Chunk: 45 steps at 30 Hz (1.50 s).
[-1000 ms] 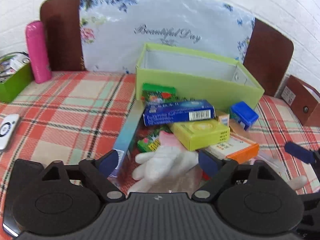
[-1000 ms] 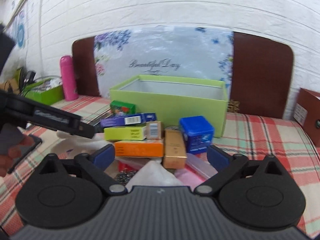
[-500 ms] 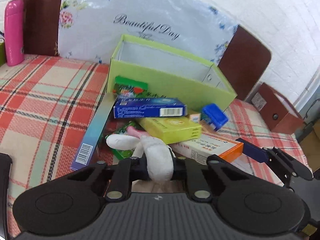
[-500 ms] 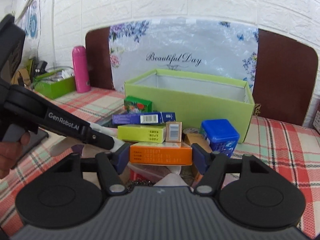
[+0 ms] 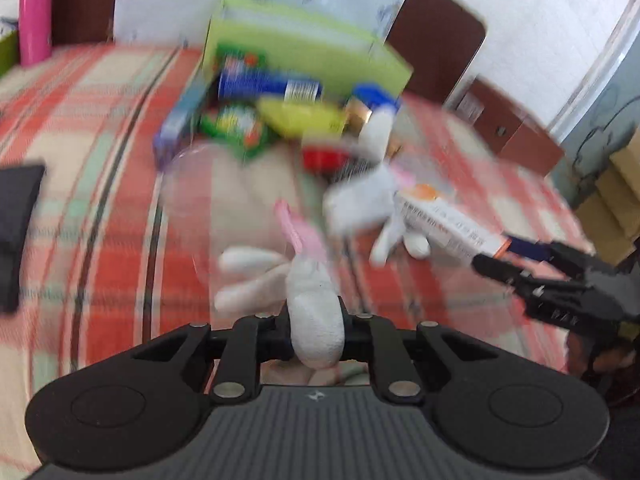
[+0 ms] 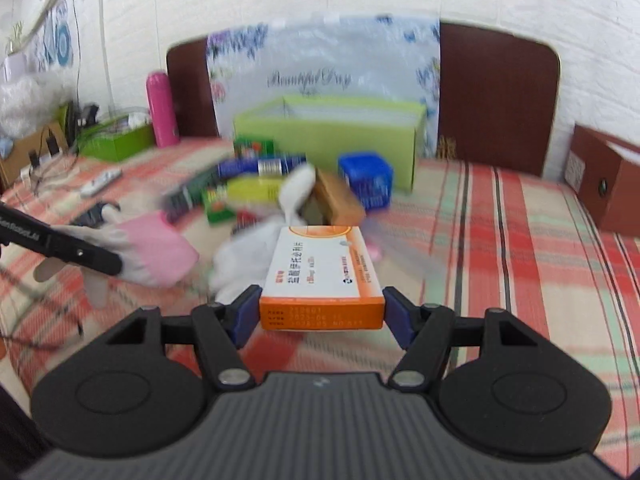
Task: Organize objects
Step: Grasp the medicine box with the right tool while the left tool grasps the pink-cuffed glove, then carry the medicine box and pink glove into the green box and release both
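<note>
You have one green bin [image 6: 328, 128], one pink bottle [image 6: 162, 108], one plush toy [image 5: 316, 312] (white) and two grippers.

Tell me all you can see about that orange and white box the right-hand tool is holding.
The orange and white box is a flat cardboard carton, like a medicine pack: white top with dark printed characters, orange band along one long side, orange end with faint printed codes. The right gripper clamps that near end between its blue pads, holding the carton level, lifted off the checked cloth, long axis pointing away. In the left wrist view it shows held out sideways.
</note>
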Available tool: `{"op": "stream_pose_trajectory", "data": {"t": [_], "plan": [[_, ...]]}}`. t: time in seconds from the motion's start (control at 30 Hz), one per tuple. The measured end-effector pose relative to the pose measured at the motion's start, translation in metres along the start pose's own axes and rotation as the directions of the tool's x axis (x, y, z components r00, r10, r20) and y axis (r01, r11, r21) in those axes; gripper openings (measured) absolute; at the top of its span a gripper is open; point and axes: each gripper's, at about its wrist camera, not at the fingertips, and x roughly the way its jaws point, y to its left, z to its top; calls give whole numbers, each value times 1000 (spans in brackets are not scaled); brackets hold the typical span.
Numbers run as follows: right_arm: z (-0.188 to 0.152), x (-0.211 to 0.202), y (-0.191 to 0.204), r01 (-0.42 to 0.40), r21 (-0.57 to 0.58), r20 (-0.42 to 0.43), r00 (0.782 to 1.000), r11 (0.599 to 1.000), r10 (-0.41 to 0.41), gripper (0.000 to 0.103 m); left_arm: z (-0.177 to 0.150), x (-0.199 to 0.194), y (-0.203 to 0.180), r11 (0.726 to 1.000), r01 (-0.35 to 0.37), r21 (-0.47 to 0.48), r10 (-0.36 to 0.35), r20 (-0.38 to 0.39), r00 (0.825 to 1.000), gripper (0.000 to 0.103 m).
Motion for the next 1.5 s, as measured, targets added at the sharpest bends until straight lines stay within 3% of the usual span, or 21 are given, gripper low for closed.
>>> {"op": "stream_pose_trajectory", "data": {"t": [0.07, 0.13, 0.23, 0.37, 0.47, 0.5, 0.57, 0.6, 0.83, 0.9, 0.93, 1.0, 1.03, 1.13, 1.23, 1.4, 1.5], "plan": [[-12, 3, 1, 1, 10, -49, 999, 1000, 0, 65, -11, 10, 1, 998, -59, 2, 59, -16, 998, 28], [-20, 7, 7, 10, 9, -74, 997, 1000, -9, 68, -12, 10, -1, 997, -74, -7, 74, 11, 997, 33], [-22, 8, 16, 22, -8, -41, 999, 1000, -23, 86, -4, 2, -10, 996, -91, 13, 90, 51, 995, 67], [-17, 14, 21, 52, -29, -16, 999, 998, -52, 86, 13, 7, -28, 980, -152, 129, 134, 134, 982, 68], [-16, 16, 19, 60, -16, -31, 998, 998, -60, 86, 19, 21, -34, 972, -150, 179, 128, 130, 983, 69], [-17, 16, 16, 66, -10, -32, 997, 998, -66, 86, 17, 30, -33, 970, -134, 201, 113, 113, 987, 68], [-21, 18, 12, 78, 16, -53, 996, 997, -77, 86, 15, 49, -28, 969, -142, 201, 132, 59, 989, 53], [-22, 20, 9, 84, 34, -68, 994, 996, -81, 86, 12, 48, -27, 969, -139, 202, 123, 92, 988, 53], [-18, 40, 14, 78, 22, -99, 992, 997, -75, 83, 5, 44, -26, 975, -132, 178, 111, 126, 986, 56], [-16, 45, 16, 85, 8, -105, 991, 996, -83, 83, 6, 46, -31, 967, -145, 207, 122, 119, 985, 51], [-15, 47, 17, 89, 5, -108, 990, 996, -88, 81, 6, 46, -32, 967, -138, 216, 115, 115, 987, 42], [-16, 52, 16, 92, 13, -118, 989, 996, -90, 75, 8, 46, -32, 970, -116, 216, 95, 102, 990, 36], [-17, 54, 14, 93, 26, -128, 988, 995, -89, 67, 9, 46, -32, 970, -114, 214, 95, 99, 991, 34], [-21, 54, 13, 91, 40, -115, 990, 995, -86, 66, 12, 46, -31, 976, -81, 202, 65, 84, 994, 12], [-18, 51, 13, 78, 25, -120, 990, 997, -75, 66, 21, 37, -33, 981, -26, 192, 14, 68, 998, 10], [6, 19, -5, 62, 70, -13, 998, 996, -61, 66, 52, 1, -37, 974, 44, 224, -83, 164, 983, 10], [33, 7, -16, 56, 103, 111, 992, 993, -68, 66, 88, -19, -36, 977, 50, 209, -105, 263, 959, 10]]}}
